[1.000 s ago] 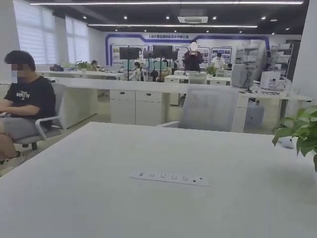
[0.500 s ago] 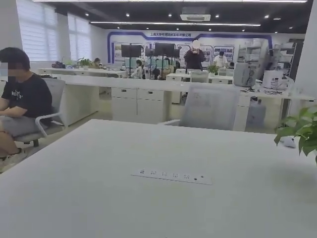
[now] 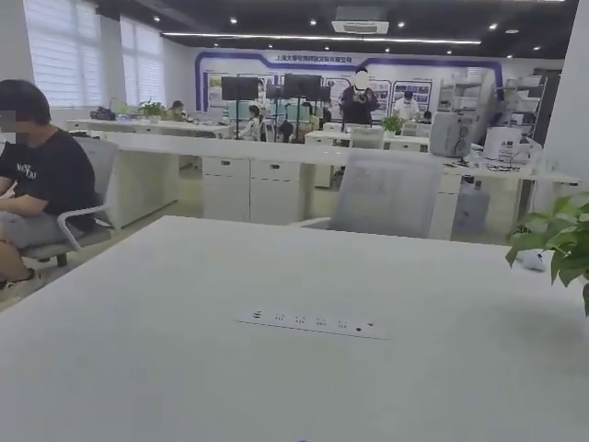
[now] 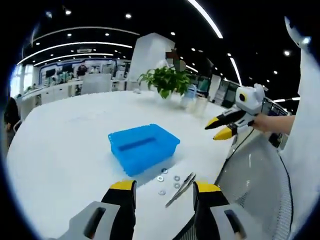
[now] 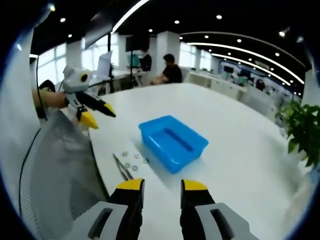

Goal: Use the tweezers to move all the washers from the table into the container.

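A blue rectangular container (image 4: 144, 147), open-topped and upright, sits on the white table (image 4: 65, 150). Just beside it, 5 small silvery washers (image 4: 160, 178) lie flat and scattered, with slim metal tweezers (image 4: 181, 189) lying next to them near the table's edge

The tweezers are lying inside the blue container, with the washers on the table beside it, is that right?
Not quite. The tweezers lie on the table, next to the washers, not inside the blue container. The left gripper view shows this. The washers are indeed on the table beside it.

Washers (image 4: 176, 177) — too small to count.
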Demonstrator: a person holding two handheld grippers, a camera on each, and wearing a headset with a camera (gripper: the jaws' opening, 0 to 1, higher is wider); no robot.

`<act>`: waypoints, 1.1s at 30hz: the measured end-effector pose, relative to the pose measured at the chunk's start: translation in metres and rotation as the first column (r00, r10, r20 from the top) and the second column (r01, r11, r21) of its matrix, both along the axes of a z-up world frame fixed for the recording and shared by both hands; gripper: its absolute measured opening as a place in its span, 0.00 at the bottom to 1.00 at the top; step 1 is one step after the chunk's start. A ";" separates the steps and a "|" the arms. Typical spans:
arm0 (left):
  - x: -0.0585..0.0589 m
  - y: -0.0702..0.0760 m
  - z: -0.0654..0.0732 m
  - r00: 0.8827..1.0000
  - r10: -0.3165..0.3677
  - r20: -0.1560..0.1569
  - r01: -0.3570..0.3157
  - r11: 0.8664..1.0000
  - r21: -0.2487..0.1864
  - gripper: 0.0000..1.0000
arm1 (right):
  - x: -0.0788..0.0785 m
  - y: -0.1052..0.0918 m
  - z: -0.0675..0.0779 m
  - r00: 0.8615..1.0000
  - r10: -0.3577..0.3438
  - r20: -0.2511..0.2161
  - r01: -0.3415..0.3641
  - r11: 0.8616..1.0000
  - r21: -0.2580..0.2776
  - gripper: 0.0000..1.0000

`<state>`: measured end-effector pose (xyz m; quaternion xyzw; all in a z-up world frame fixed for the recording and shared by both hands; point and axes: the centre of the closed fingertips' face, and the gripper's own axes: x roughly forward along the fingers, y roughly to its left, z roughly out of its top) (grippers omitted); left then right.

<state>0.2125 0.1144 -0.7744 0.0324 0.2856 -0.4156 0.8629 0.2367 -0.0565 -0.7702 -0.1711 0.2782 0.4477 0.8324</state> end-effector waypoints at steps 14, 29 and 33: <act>-0.012 -0.009 -0.041 0.982 -0.164 -0.095 0.179 0.968 0.175 0.27 | -0.017 0.029 -0.032 0.986 0.153 -0.064 -0.159 0.982 -0.101 0.21; -0.019 -0.015 -0.071 0.939 -0.303 -0.166 0.341 0.886 0.314 0.15 | -0.033 0.048 -0.062 0.927 0.354 -0.127 -0.375 0.892 -0.251 0.15; -0.020 -0.015 -0.080 0.922 -0.345 -0.173 0.386 0.843 0.376 0.13 | -0.035 0.052 -0.072 0.906 0.394 -0.154 -0.422 0.859 -0.289 0.15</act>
